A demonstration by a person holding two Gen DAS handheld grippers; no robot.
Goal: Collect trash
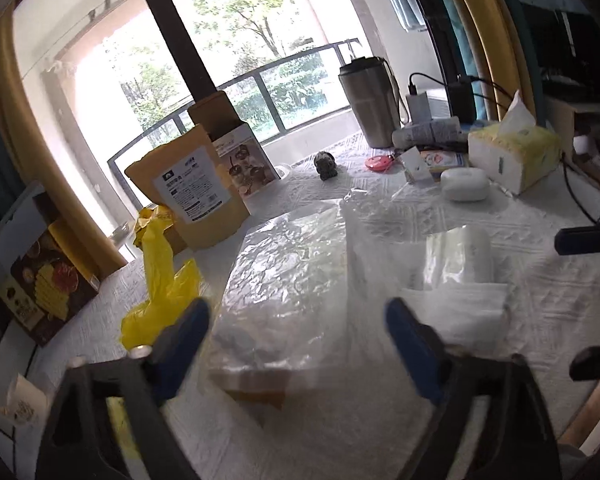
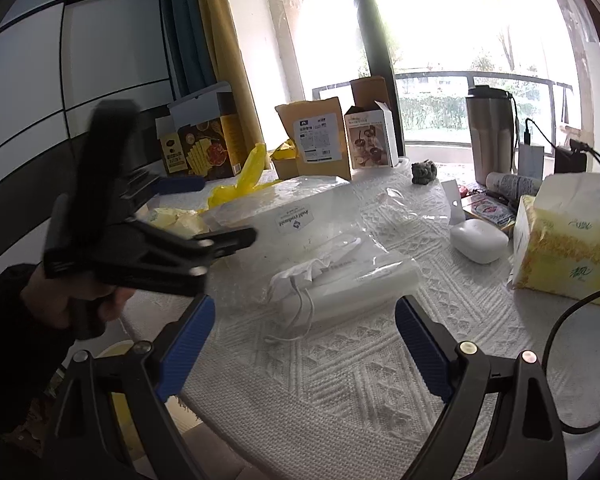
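Note:
A large clear plastic bag [image 1: 288, 280] lies flat on the white textured tablecloth, also in the right wrist view [image 2: 296, 216]. A smaller clear wrapper [image 1: 460, 256] lies to its right, over a white face mask [image 2: 300, 276] with ear loops. A crumpled yellow plastic bag [image 1: 160, 280] lies at the table's left edge [image 2: 244, 180]. My left gripper [image 1: 298, 332] is open, its blue pads either side of the large bag's near end. My right gripper [image 2: 304, 340] is open and empty, just short of the mask and wrapper.
Brown pouch [image 1: 196, 188], printed cartons [image 1: 244, 160] and a snack box [image 1: 40, 280] stand at the back left. A steel tumbler [image 1: 370, 100], chargers, a tissue pack [image 1: 512, 156], a white case [image 1: 464, 184] and a small figurine [image 1: 326, 164] sit at the right. A cable [image 2: 572, 320] trails right.

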